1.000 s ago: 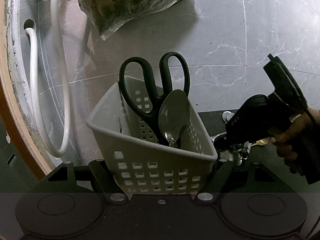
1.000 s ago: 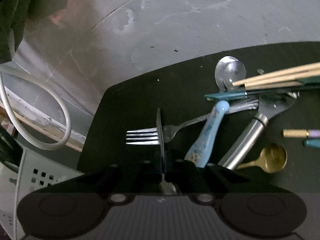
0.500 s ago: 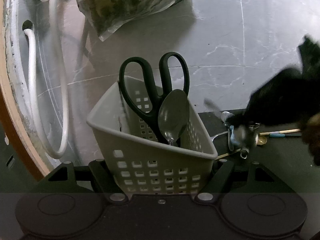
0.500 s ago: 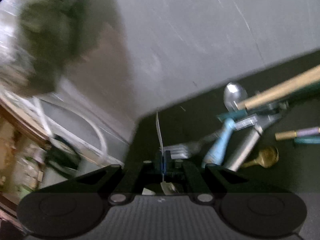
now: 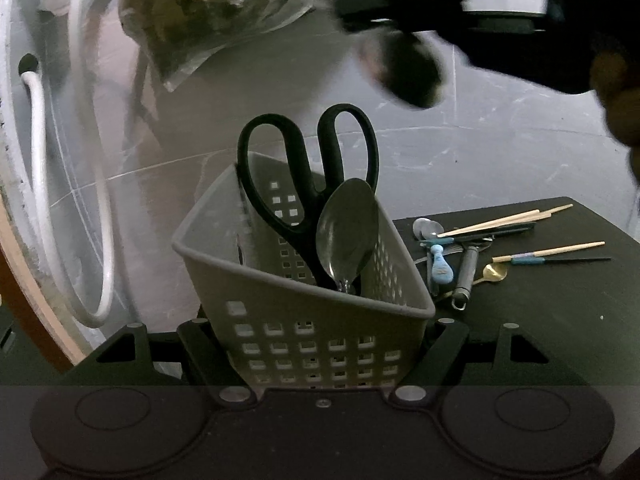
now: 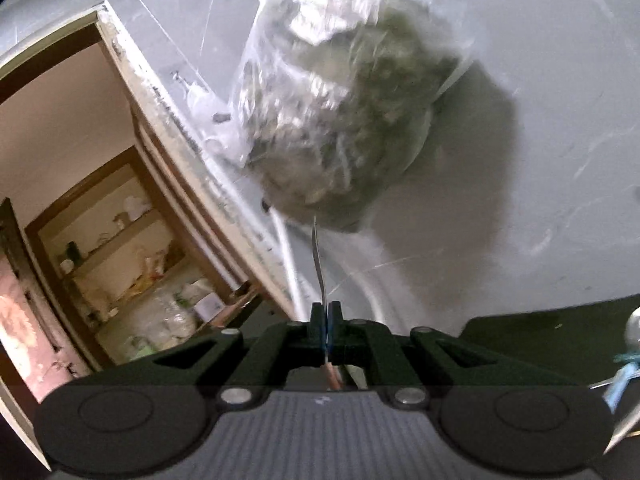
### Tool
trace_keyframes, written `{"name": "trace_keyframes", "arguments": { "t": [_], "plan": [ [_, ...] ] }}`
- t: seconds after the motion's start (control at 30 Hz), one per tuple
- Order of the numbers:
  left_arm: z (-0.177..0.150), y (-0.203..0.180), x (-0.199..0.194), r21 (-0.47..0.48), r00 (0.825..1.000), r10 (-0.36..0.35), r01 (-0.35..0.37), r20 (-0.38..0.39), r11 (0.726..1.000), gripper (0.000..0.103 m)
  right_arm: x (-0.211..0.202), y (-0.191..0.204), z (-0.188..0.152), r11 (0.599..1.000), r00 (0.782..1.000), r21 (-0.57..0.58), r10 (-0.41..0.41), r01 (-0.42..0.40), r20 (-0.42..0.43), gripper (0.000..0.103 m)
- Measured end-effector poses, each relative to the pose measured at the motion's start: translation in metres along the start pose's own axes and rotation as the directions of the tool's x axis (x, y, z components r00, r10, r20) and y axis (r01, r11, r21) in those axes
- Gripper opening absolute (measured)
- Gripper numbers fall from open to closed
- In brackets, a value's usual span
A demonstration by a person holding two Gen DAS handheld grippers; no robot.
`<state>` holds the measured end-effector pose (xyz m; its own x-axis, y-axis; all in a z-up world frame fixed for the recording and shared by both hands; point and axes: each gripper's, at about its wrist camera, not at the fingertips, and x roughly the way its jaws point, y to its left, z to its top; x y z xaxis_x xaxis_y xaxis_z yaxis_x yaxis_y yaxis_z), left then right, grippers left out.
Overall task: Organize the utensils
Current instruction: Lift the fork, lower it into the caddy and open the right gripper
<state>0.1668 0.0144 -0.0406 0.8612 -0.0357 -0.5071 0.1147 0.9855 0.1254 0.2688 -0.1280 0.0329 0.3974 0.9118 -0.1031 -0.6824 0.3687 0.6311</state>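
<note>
A: Where is the utensil the right hand picked up?

B: A thin metal utensil (image 6: 318, 258), seen edge-on, stands up from between the right gripper's (image 6: 326, 322) jaws. They are pressed together on it, and a bit of its end shows below the pads. Edge-on like this, I cannot tell what kind it is.

A: And the basket?

B: The grey perforated basket (image 5: 312, 320) sits between the left gripper's (image 5: 320, 356) fingers, which clamp its sides. Inside stand black-handled scissors (image 5: 308, 168), handles up, and a large steel spoon (image 5: 347, 232), bowl up, leaning against them.

A: What lies on the table?

B: On the black table (image 5: 540, 320) right of the basket lies a loose pile: a blue-handled spoon (image 5: 440, 266), a steel tool with a hanging loop (image 5: 466, 272), a small gold spoon (image 5: 494, 272) and several chopsticks (image 5: 500, 222).

A: Anything else?

B: In the left view the right gripper is a dark blur high above the basket. A clear bag of greenish stuff (image 6: 348, 108) hangs on the grey wall, with a white hose (image 5: 100, 208) looping at the left.
</note>
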Motion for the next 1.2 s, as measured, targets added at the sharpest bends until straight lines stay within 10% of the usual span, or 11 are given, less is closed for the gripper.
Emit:
{"name": "trace_keyframes", "arguments": {
  "t": [0.9, 1.2],
  "plan": [
    [0.0, -0.001, 0.0, -0.022, 1.0, 0.019, -0.02, -0.007, 1.0, 0.078, 0.031, -0.013, -0.045, 0.998, 0.981, -0.042, -0.063, 0.057, -0.185, 0.008],
    [0.0, -0.002, 0.001, -0.022, 1.0, 0.021, -0.021, -0.007, 1.0, 0.078, 0.006, -0.012, -0.036, 0.997, 0.987, -0.054, -0.069, 0.062, -0.147, 0.078]
  ]
}}
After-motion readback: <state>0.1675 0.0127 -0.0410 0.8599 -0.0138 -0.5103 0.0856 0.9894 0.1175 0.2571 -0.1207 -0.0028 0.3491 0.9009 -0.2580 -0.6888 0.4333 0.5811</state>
